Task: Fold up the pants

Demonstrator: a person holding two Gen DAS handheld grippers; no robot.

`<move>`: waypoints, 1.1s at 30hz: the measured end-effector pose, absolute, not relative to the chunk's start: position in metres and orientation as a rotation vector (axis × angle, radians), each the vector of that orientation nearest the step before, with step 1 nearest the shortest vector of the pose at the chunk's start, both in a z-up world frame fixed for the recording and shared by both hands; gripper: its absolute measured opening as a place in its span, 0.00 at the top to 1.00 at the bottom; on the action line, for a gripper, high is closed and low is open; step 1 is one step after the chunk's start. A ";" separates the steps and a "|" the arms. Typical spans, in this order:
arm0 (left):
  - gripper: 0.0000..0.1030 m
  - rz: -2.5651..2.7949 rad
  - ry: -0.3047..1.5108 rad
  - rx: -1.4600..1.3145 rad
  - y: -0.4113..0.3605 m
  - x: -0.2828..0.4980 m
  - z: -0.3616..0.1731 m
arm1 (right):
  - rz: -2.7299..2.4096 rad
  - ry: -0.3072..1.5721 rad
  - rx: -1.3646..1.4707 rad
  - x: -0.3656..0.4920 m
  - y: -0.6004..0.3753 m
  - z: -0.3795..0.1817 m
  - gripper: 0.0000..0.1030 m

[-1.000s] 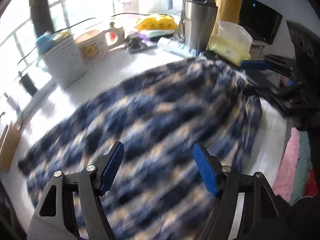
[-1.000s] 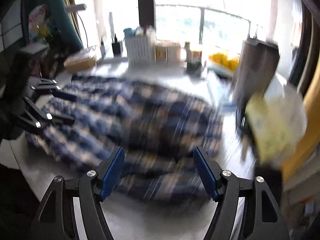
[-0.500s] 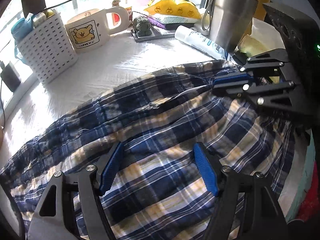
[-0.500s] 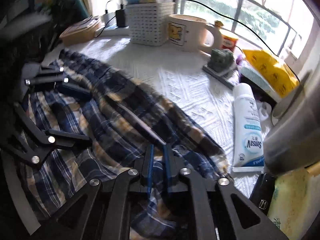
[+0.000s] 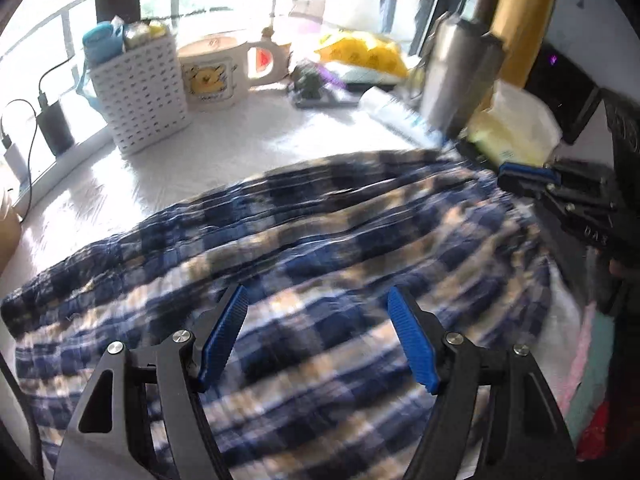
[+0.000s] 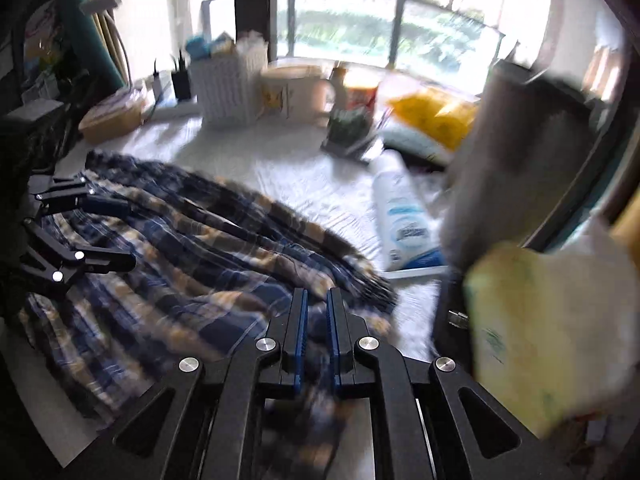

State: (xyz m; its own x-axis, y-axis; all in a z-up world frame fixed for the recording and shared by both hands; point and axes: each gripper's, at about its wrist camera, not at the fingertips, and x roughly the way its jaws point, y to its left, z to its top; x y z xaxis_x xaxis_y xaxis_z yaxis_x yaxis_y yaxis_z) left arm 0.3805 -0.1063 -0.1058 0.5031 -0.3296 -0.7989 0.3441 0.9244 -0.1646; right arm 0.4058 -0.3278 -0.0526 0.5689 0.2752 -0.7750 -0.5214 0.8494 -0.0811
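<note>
The blue and tan plaid pants lie spread and rumpled over the white table cover. My left gripper hovers open just above the middle of the cloth, nothing between its blue pads. My right gripper has its jaws nearly together on a bunched edge of the pants at their right end; the jaws are opening slightly, with cloth still between the pads. The right gripper also shows at the cloth's far right corner, and the left gripper at the left of the right wrist view.
Behind the pants stand a white perforated basket, a bear mug, a steel tumbler and a yellow bag. A white tube lies beside the cloth's right edge. A yellow tissue pack sits close on the right.
My right gripper went from wide open to closed on the pants' right edge. The left gripper stayed open above the cloth and both views have shifted and blurred.
</note>
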 end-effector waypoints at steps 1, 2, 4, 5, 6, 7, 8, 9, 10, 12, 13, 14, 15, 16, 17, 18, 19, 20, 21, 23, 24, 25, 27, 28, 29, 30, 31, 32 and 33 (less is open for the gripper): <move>0.29 -0.417 0.951 0.016 -0.112 0.378 -0.103 | 0.469 0.837 -0.290 0.399 -0.333 -0.049 0.87; 0.29 -0.430 0.942 0.016 -0.118 0.376 -0.102 | 0.465 0.837 -0.259 0.393 -0.338 -0.047 0.87; 0.29 -0.456 0.932 0.024 -0.135 0.373 -0.102 | 0.453 0.839 -0.224 0.380 -0.343 -0.049 0.87; 0.29 -0.460 0.935 0.032 -0.142 0.373 -0.104 | 0.460 0.842 -0.203 0.376 -0.344 -0.053 0.87; 0.29 -0.461 0.940 0.039 -0.151 0.373 -0.106 | 0.474 0.850 -0.186 0.373 -0.343 -0.057 0.87; 0.29 -0.463 0.945 0.041 -0.156 0.374 -0.109 | 0.478 0.859 -0.178 0.371 -0.342 -0.063 0.87; 0.29 -0.464 0.949 0.045 -0.163 0.376 -0.112 | 0.450 0.872 -0.190 0.370 -0.341 -0.072 0.87; 0.29 -0.460 0.953 0.057 -0.170 0.378 -0.116 | 0.419 0.886 -0.205 0.369 -0.339 -0.080 0.87; 0.29 -0.455 0.961 0.072 -0.176 0.381 -0.121 | 0.405 0.898 -0.208 0.369 -0.338 -0.086 0.88; 0.28 -0.461 1.005 0.083 -0.181 0.387 -0.136 | 0.400 0.886 -0.151 0.367 -0.345 -0.091 0.87; 0.26 -0.468 0.962 0.121 -0.184 0.385 -0.137 | 0.399 0.891 -0.125 0.367 -0.348 -0.091 0.87; 0.26 -0.465 0.962 0.143 -0.187 0.385 -0.138 | 0.394 0.897 -0.104 0.367 -0.351 -0.090 0.87; 0.26 -0.463 0.961 0.150 -0.188 0.385 -0.138 | 0.385 0.905 -0.086 0.366 -0.354 -0.087 0.87; 0.26 -0.462 0.973 0.141 -0.187 0.386 -0.137 | 0.380 0.906 -0.081 0.365 -0.355 -0.086 0.88; 0.26 -0.464 0.980 0.131 -0.185 0.386 -0.136 | 0.375 0.902 -0.083 0.363 -0.355 -0.085 0.88; 0.26 -0.463 0.988 0.122 -0.184 0.387 -0.135 | 0.370 0.899 -0.088 0.361 -0.355 -0.085 0.88; 0.26 -0.458 0.997 0.105 -0.180 0.386 -0.132 | 0.363 0.894 -0.094 0.358 -0.355 -0.084 0.87; 0.26 -0.458 0.998 0.094 -0.176 0.383 -0.128 | 0.357 0.890 -0.094 0.356 -0.356 -0.082 0.88; 0.26 -0.462 0.989 0.089 -0.173 0.379 -0.123 | 0.353 0.886 -0.094 0.353 -0.357 -0.081 0.87; 0.26 -0.464 0.952 0.097 -0.167 0.368 -0.113 | 0.339 0.880 -0.101 0.347 -0.358 -0.078 0.87; 0.26 -0.461 0.939 0.098 -0.164 0.364 -0.110 | 0.332 0.873 -0.106 0.342 -0.357 -0.076 0.87; 0.26 -0.458 0.930 0.092 -0.159 0.359 -0.105 | 0.325 0.866 -0.112 0.338 -0.357 -0.075 0.87; 0.26 -0.447 0.923 0.082 -0.152 0.353 -0.101 | 0.313 0.856 -0.127 0.330 -0.356 -0.073 0.87; 0.26 -0.441 0.915 0.079 -0.147 0.347 -0.098 | 0.308 0.852 -0.130 0.328 -0.357 -0.072 0.87; 0.26 -0.437 0.908 0.080 -0.143 0.343 -0.095 | 0.306 0.847 -0.130 0.325 -0.357 -0.071 0.87; 0.26 -0.433 0.901 0.082 -0.139 0.340 -0.091 | 0.307 0.836 -0.127 0.321 -0.357 -0.069 0.87; 0.26 -0.430 0.893 0.083 -0.136 0.336 -0.089 | 0.305 0.827 -0.123 0.318 -0.357 -0.067 0.81; 0.26 -0.427 0.885 0.082 -0.130 0.330 -0.085 | 0.301 0.819 -0.119 0.315 -0.357 -0.066 0.74; 0.26 -0.423 0.882 0.079 -0.125 0.326 -0.082 | 0.297 0.813 -0.114 0.313 -0.357 -0.065 0.50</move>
State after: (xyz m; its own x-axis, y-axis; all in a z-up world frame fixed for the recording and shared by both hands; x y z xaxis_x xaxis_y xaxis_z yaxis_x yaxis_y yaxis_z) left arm 0.3255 -0.1249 -0.0821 0.5587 -0.3264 -0.7624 0.3907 0.9145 -0.1051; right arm 0.3125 -0.3574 -0.0645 0.6490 0.2170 -0.7292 -0.3042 0.9525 0.0127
